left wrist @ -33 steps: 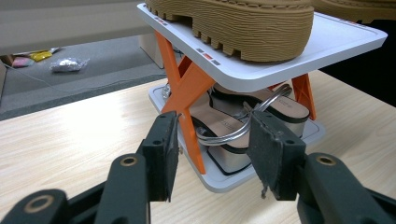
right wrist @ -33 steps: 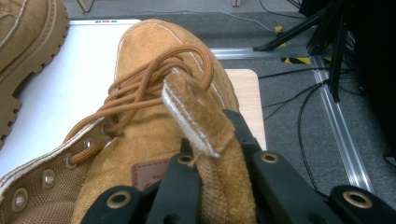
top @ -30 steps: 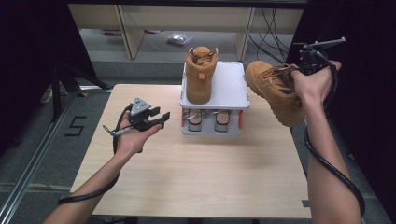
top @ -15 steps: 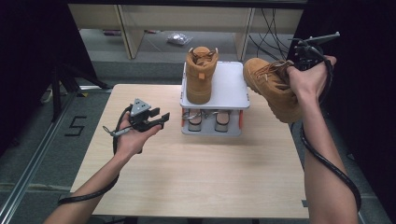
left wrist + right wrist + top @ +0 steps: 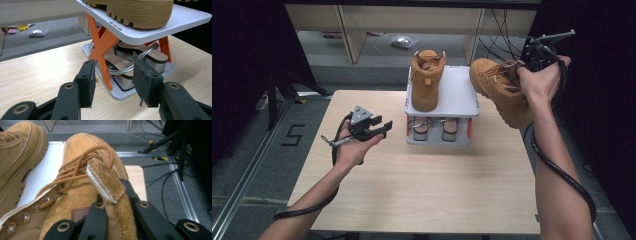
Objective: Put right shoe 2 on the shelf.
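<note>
High view, tan suede boot (image 5: pixel 504 92) lifted, laces looped, right claw (image 5: pixel 532 62) seemingly clamping its collar, left claw (image 5: pixel 379 127) apart.

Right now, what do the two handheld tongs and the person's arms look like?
Both tongs are black. The left tongs carry a grey three-cornered plate on top, and in the left gripper view their two jaws have flat dark pads and brass-coloured pivot rivets. The right tongs show the same black links and brass rivets. A black cable trails from each one along the forearm. Both forearms are bare, with no sleeves or gloves.
</note>
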`<state>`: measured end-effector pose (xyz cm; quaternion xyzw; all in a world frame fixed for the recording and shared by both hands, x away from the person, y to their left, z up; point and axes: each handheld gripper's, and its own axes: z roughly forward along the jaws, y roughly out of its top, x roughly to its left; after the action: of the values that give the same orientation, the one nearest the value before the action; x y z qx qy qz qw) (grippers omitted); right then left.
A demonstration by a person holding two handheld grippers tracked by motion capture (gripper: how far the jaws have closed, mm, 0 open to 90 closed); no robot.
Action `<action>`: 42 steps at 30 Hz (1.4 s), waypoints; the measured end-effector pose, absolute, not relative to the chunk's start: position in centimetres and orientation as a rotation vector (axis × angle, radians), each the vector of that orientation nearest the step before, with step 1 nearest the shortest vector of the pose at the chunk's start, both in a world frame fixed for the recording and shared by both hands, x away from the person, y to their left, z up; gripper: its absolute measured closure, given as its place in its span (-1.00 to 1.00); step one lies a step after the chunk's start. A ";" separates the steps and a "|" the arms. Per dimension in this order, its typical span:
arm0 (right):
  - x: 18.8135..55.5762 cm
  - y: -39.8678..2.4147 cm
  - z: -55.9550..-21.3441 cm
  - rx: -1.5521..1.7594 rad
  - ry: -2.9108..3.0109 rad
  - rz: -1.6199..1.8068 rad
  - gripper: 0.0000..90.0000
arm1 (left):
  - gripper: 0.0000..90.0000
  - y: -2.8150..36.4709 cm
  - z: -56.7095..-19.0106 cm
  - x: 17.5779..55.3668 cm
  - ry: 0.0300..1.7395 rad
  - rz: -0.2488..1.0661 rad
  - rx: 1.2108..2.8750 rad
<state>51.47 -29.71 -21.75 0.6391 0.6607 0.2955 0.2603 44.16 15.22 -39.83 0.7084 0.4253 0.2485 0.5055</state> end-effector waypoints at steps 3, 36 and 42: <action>51.6 -29.2 -21.6 1.737 1.795 0.804 0.90 | 0.16 15.2 -39.8 44.1 1.029 0.600 1.707; 54.7 -22.8 -22.4 1.757 1.846 0.860 0.90 | 0.17 16.0 -40.6 44.0 1.044 0.591 1.709; 54.9 -22.4 -22.4 1.761 1.848 0.844 0.89 | 0.17 16.0 -40.6 44.0 1.047 0.594 1.711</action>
<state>54.95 -22.43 -22.36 0.6383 0.6698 0.3059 0.2245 43.98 16.02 -40.64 0.7077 0.4331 0.2456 0.5013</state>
